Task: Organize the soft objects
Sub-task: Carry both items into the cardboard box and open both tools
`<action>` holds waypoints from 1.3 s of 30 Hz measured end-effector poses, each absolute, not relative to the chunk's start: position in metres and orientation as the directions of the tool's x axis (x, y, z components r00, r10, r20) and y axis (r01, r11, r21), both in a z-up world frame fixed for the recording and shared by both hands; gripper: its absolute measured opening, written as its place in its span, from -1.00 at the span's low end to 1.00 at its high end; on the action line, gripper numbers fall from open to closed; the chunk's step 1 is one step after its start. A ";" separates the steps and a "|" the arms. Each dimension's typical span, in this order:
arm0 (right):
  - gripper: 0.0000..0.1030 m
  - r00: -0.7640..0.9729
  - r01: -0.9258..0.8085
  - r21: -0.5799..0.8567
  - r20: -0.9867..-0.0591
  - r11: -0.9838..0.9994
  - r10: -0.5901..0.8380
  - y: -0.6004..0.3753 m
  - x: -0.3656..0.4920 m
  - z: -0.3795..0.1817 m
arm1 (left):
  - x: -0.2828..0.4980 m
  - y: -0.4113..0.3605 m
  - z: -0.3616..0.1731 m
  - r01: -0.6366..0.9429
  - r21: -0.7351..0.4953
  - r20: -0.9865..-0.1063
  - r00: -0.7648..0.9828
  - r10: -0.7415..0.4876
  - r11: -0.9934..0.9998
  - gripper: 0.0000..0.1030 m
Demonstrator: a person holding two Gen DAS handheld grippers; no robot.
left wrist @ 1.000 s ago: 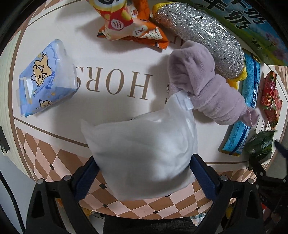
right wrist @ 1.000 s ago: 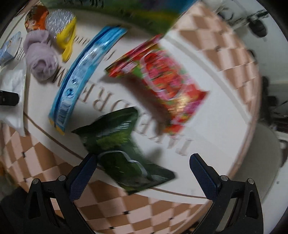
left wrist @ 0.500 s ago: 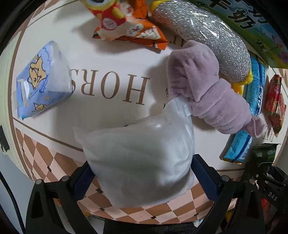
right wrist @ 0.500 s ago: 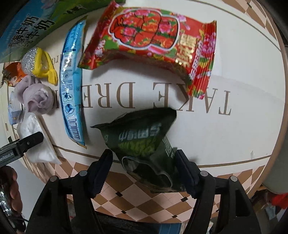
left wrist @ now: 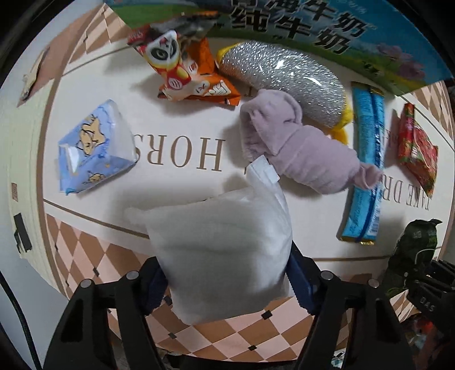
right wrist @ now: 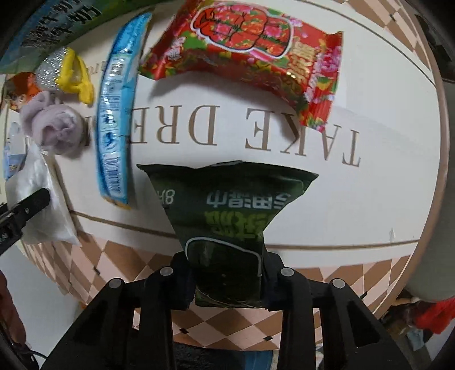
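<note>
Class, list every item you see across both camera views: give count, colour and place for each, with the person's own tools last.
white pouch: 1, white, in left tongs
dark green packet: 1, in right tongs
tissue pack: 1, blue, table's left
plush roll: 1, lilac, centre
glitter sponge: 1, silver-yellow, behind plush
orange snack bags: 2, far side
blue wrapper: 1, right of plush
red packet: 1, far right
milk carton: 1, blue-green, back
left tongs: black
right tongs: black

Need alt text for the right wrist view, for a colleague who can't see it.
The right gripper is shut on a dark green packet above the round table. Beyond lie a red floral packet and a long blue packet.
</note>
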State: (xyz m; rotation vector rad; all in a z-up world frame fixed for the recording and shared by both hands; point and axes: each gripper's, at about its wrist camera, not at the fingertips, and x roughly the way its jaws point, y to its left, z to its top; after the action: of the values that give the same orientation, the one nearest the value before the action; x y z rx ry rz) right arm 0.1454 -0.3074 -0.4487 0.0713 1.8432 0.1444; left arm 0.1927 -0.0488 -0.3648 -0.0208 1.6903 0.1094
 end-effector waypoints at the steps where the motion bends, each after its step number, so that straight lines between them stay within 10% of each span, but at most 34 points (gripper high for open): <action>1: -0.30 -0.267 -0.016 0.154 -0.953 0.988 0.145 -0.312 0.144 -0.442 | 0.190 -0.049 -0.361 -0.077 0.057 -0.992 -0.117 0.048 0.995 0.36; 13: -0.31 -0.065 -0.001 0.362 -0.930 0.932 0.361 -0.352 0.162 -0.296 | 0.213 -0.054 -0.204 -0.014 -0.105 -0.986 0.130 -0.102 0.994 0.37; 22: -0.31 0.105 -0.040 0.416 -0.902 0.908 0.418 -0.308 0.245 -0.192 | 0.354 -0.053 -0.184 0.099 -0.096 -0.975 0.189 -0.113 0.990 0.37; 39: -0.31 -0.012 0.073 0.303 -0.952 0.950 0.305 -0.206 0.470 -0.363 | 0.544 -0.052 -0.332 0.188 -0.175 -0.982 -0.108 -0.157 0.966 0.38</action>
State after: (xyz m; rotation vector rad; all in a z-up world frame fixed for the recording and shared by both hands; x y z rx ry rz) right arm 0.4704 -0.2059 -0.3625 0.2994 1.5797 0.1876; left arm 0.5441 -0.0524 -0.3317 0.0237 1.6539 -0.2912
